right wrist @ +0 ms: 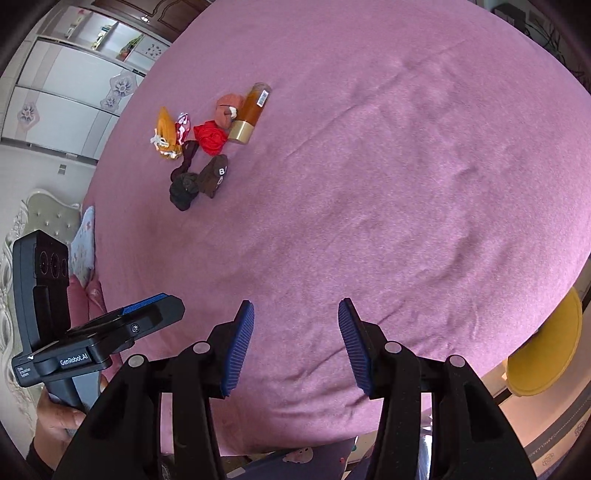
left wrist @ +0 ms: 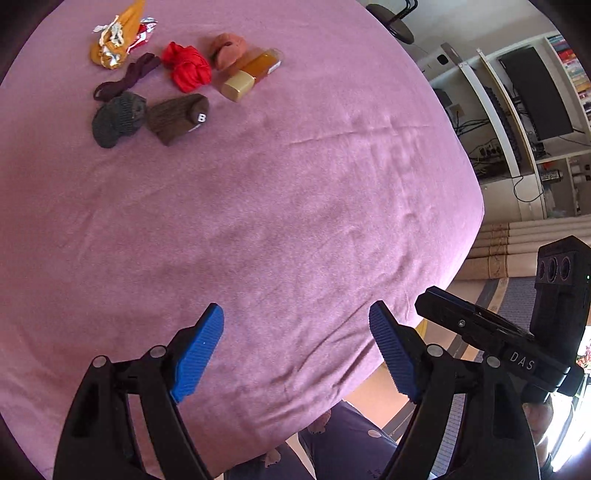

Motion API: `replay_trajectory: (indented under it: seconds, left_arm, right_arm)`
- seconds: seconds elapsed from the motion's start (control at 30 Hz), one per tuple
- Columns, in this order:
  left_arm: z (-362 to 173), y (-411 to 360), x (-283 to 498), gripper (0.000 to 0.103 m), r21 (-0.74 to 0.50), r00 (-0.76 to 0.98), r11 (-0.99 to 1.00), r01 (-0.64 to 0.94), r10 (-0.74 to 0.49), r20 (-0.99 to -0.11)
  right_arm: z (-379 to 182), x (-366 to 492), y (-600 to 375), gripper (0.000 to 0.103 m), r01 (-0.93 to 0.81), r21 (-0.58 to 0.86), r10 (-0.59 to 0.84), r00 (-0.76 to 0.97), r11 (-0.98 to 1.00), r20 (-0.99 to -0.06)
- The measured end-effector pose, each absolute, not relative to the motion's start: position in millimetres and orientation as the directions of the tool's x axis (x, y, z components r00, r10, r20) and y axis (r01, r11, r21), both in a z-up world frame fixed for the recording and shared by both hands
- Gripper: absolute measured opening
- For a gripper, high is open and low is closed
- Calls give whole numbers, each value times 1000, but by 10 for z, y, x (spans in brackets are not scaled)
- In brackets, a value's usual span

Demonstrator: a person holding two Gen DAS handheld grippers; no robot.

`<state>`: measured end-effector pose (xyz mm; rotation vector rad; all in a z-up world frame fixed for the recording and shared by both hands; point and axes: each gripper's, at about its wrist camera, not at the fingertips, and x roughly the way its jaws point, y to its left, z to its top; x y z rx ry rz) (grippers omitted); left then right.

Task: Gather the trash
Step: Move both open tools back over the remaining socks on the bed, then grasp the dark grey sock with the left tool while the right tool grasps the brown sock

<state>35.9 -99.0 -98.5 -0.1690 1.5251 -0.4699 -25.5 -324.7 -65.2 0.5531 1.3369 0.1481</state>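
A cluster of items lies far off on the pink bedspread (left wrist: 295, 206): an amber bottle with a gold cap (left wrist: 253, 72) (right wrist: 251, 114), a red-and-silver wrapper (left wrist: 144, 35) (right wrist: 182, 127), an orange pouch (left wrist: 116, 37) (right wrist: 166, 136), a red cloth (left wrist: 188, 66), a pinkish sock ball (left wrist: 229, 50), a dark purple sock (left wrist: 125, 77), a grey sock ball (left wrist: 116, 120) and a brown sock ball marked B (left wrist: 179, 116) (right wrist: 214, 175). My left gripper (left wrist: 295, 350) is open and empty near the bed's front edge. My right gripper (right wrist: 295, 343) is open and empty too.
The bed's edge drops off to the right in the left wrist view, with shelves and a monitor (left wrist: 535, 92) beyond. A yellow round stool (right wrist: 546, 354) stands at the bed's right side. Wardrobes (right wrist: 66, 85) and a headboard (right wrist: 48, 218) are to the left.
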Motion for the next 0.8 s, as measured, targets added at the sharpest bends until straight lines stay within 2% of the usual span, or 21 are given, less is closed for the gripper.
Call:
replay_trajectory:
  seconds: [0.37,0.8]
  left_arm:
    - [-1147,-175,977,81,-397,39,918,21,-397,-917]
    - [-1670,186,1908,81,-349,34,928,-129,-348,-937]
  right_arm:
    - [-678,700,-2535,48,73,445,426,190,893,-885]
    - [-1260,1730,-2182,48,36,453,449,82,891,-890]
